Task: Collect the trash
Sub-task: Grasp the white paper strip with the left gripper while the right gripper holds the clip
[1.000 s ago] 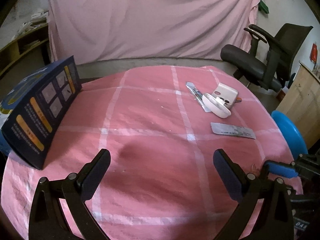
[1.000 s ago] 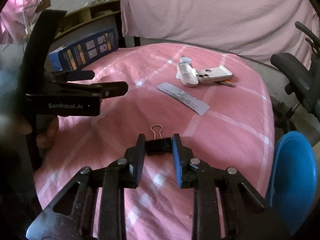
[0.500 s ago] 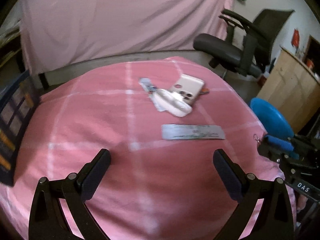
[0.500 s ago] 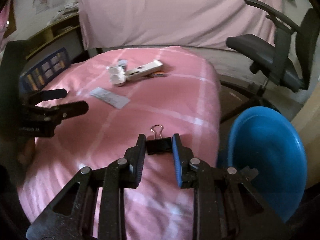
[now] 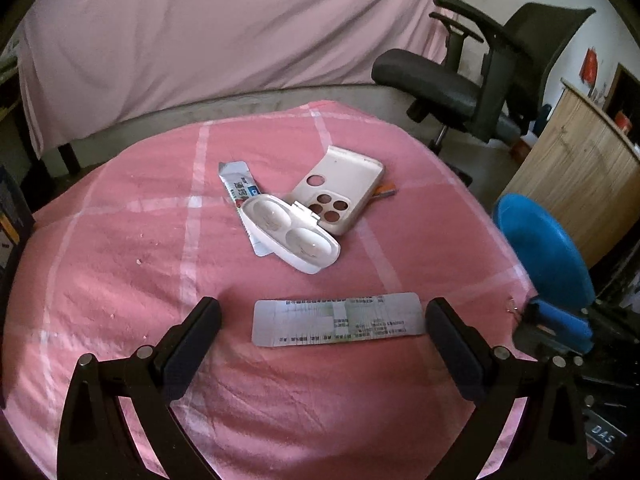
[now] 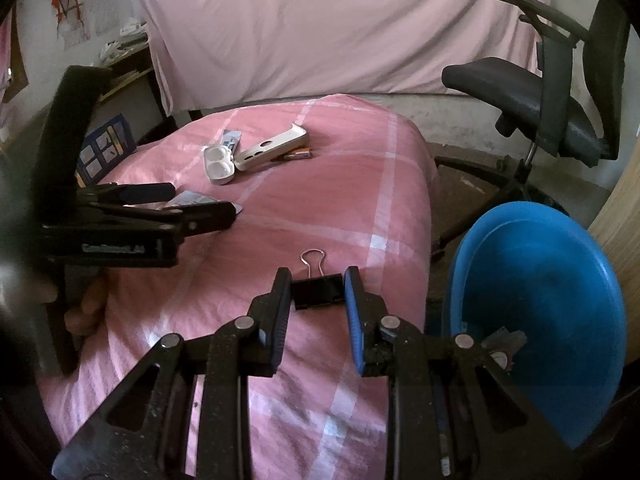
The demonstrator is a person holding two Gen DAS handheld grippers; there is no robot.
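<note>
Left gripper point(image 5: 320, 332) slid over flat silver packet point(image 5: 338, 319), jaws wide — right gripper point(image 6: 316, 292) pinches black binder clip point(image 6: 318, 290).

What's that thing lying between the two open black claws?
A flat silver packet with small print lies on the pink cloth between the left gripper's wide-open fingers, untouched by either. The left wrist view shows it.

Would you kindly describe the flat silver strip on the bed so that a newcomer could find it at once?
Start at the pink checked bedspread. Nearer than the white two-cup case and the beige phone case, the silver strip lies alone between the open left tongs. Unlike the other wrapper, tucked under the white case, nothing overlaps it.
</note>
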